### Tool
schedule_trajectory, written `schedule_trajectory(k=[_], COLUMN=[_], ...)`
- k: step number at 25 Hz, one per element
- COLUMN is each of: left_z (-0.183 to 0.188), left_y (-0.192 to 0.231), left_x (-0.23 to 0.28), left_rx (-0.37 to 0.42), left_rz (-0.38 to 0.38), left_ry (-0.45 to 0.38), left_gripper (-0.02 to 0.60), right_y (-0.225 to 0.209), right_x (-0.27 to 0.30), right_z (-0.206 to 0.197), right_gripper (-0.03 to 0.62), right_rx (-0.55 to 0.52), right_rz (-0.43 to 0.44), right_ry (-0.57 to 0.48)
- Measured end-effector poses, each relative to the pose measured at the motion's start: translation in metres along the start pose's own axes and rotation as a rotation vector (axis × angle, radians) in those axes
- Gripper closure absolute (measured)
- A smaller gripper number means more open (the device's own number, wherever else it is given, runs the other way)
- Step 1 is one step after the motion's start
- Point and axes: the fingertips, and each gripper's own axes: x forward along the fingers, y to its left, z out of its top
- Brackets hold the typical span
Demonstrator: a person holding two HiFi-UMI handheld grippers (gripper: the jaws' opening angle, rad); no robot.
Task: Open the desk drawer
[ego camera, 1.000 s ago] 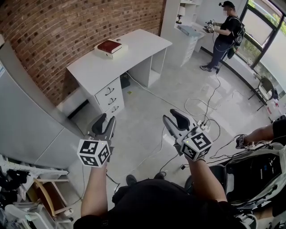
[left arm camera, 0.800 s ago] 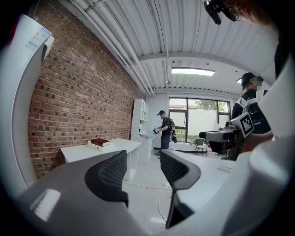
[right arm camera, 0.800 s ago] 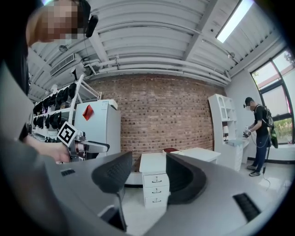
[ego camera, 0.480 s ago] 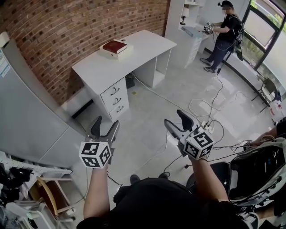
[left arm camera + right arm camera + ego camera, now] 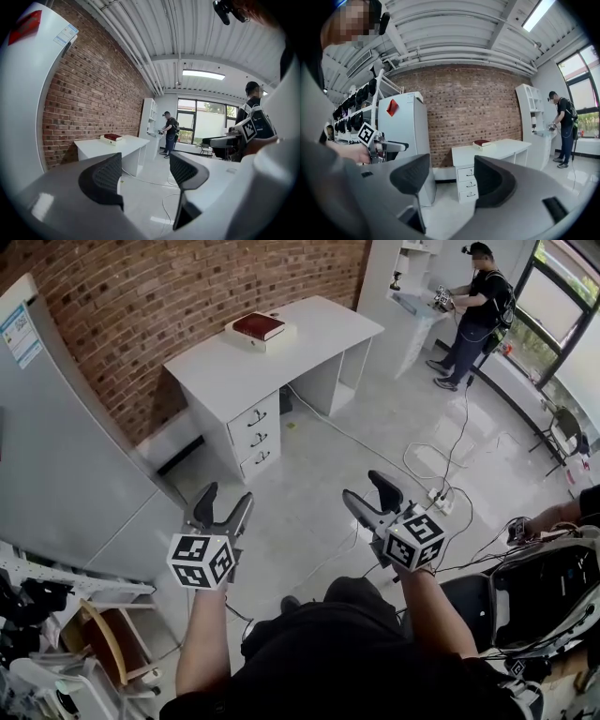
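A white desk stands against the brick wall, with a stack of three drawers at its left end, all closed, each with a dark handle. A red book lies on a white box on the desktop. My left gripper and right gripper are held out side by side, well short of the desk, both open with nothing between the jaws. The right gripper view frames the drawers between the open right gripper jaws. In the left gripper view, the desk lies to the left of the left gripper.
A tall white fridge stands left of the desk. Cables and a power strip lie on the floor at right. A person stands far back by a white shelf unit. A rack crowds the lower left.
Both grippers' jaws have spread from partly closed to wide open. The view has swung so the desk sits further right and a little lower in the head view.
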Motion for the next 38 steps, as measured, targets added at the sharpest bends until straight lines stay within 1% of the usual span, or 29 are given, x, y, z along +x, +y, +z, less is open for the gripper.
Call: schedule_trajectory(k=[4, 9, 13, 16, 19, 22, 26, 30, 35, 38], left_z=[-0.005, -0.008, -0.012, -0.016, -0.019, -0.02, -0.025, -0.027, -0.024, -0.024], left_y=[0.014, 0.027, 0.038, 0.046, 0.053, 0.061, 0.068, 0.07, 0.064, 0.061], left_x=[-0.015, -0.021, -0.012, 0.003, 0.025, 0.056, 0.102, 0.157, 0.221, 0.25], left_rx=[-0.035, -0.044, -0.055, -0.06, -0.059, -0.059, -0.05, -0.065, -0.05, -0.057], left_rz=[-0.003, 0.007, 0.012, 0.013, 0.009, 0.002, -0.004, -0.017, -0.044, -0.04], left_ry=[-0.008, -0.013, 0.003, 0.022, 0.047, 0.074, 0.139, 0.174, 0.228, 0.252], left_gripper=[0.275, 0.275, 0.276, 0.276, 0.276, 0.276, 0.276, 0.276, 0.276, 0.276], right_y=[0.013, 0.023, 0.027, 0.018, 0.0, -0.026, -0.061, -0.1, -0.154, -0.185], right_x=[0.008, 0.028, 0.049, 0.063, 0.076, 0.095, 0.124, 0.154, 0.182, 0.192], right_z=[-0.006, -0.006, -0.006, -0.011, -0.022, -0.029, -0.041, -0.05, -0.057, -0.061], right_gripper=[0.329, 0.329, 0.329, 0.329, 0.329, 0.329, 0.329, 0.329, 0.329, 0.329], right_rx=[0.0, -0.007, -0.009, 0.003, 0.035, 0.075, 0.123, 0.145, 0.188, 0.171], right_rz=[0.013, 0.039, 0.074, 0.089, 0.093, 0.088, 0.092, 0.107, 0.116, 0.118], right_ry=[0.035, 0.055, 0.068, 0.079, 0.092, 0.102, 0.116, 0.132, 0.144, 0.162])
